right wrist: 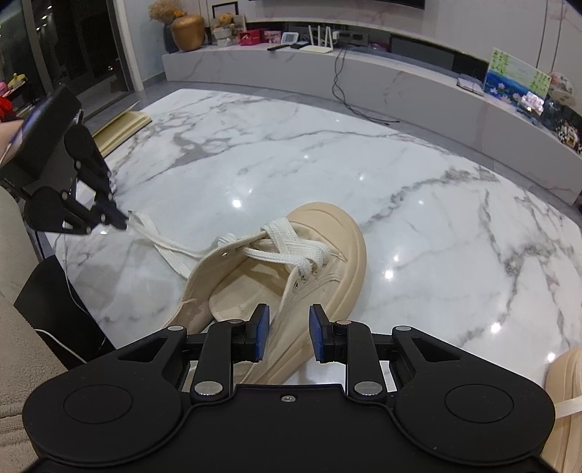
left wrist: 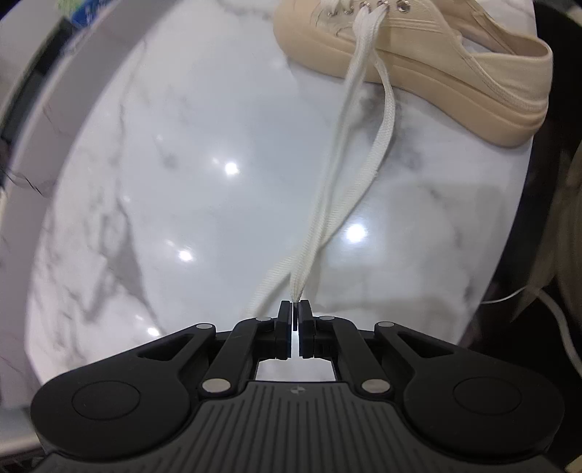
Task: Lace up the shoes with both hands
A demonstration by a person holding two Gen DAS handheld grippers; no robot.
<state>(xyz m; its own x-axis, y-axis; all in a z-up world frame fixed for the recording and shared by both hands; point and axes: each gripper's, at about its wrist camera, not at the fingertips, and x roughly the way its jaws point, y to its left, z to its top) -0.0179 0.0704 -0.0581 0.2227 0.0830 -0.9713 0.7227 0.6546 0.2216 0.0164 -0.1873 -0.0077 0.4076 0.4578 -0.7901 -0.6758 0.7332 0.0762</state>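
Your left gripper [left wrist: 295,303] is pinching the white lace [left wrist: 349,171], pads pressed together on it; only the left wrist view shows that grip close up. Your right gripper [right wrist: 289,327] has fingers spread w/ nothing between, just above the beige shoe [right wrist: 320,233], which lies mid-table on the marble table [right wrist: 436,203]. Only the right wrist view shows the room: far marble ledge [right wrist: 363,72], router [right wrist: 320,40], gold vase [right wrist: 187,31].

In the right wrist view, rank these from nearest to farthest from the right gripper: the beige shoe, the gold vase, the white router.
1. Beige shoe, just beyond the right gripper.
2. and 3. Gold vase, far left shelf, and white router, centre shelf: too close to call.
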